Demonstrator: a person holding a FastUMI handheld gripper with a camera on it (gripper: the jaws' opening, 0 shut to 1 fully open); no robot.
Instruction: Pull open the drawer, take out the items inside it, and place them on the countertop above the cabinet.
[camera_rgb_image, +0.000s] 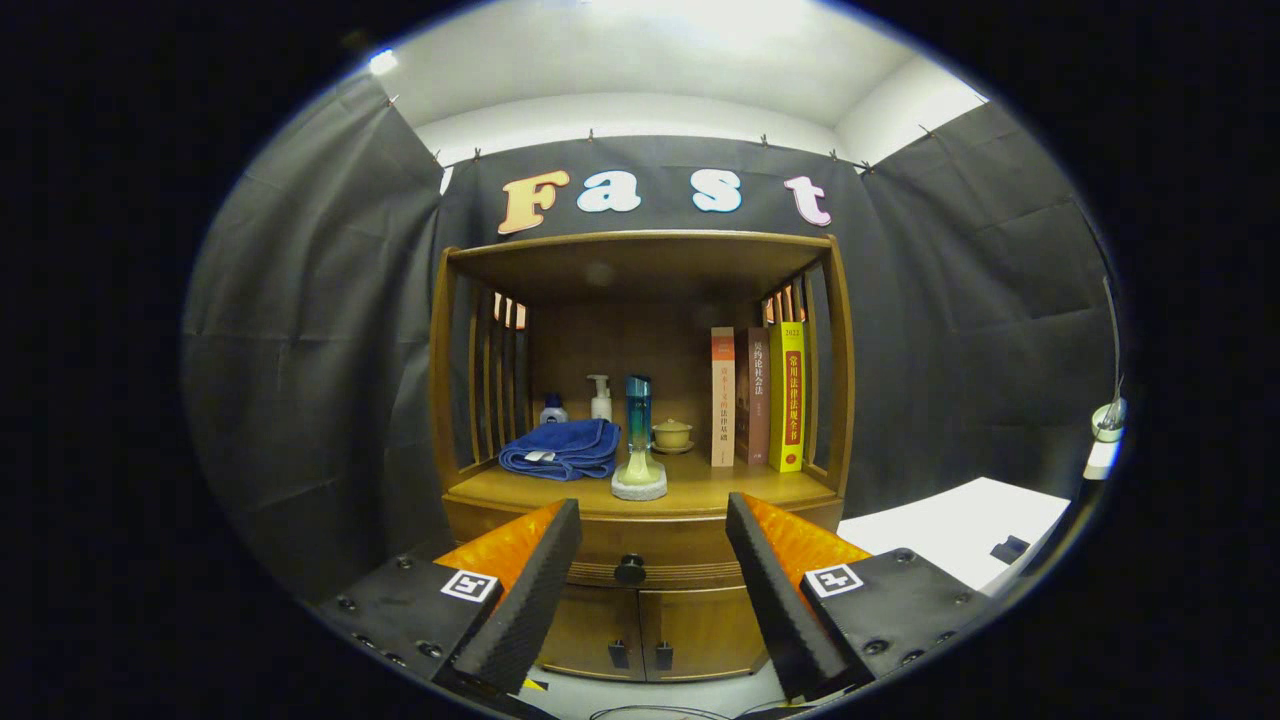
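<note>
tool (652, 545): fingers spread wide, gripping nothing
drawer (640, 548): was closed — its dark knob (630, 569) sat beyond the fingers, between them
counter (700, 488): just above the drawer — carried a blue towel (562, 449)

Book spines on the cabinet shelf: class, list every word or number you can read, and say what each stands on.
"2022": top of the yellow book spine.
"常用法律法规全书": down the same spine.
Brown book and orange book: characters too blurred to read.
Pump bottle: nothing legible.
Gripper, fingers open before the drawer knob: square markers, no words.
</note>
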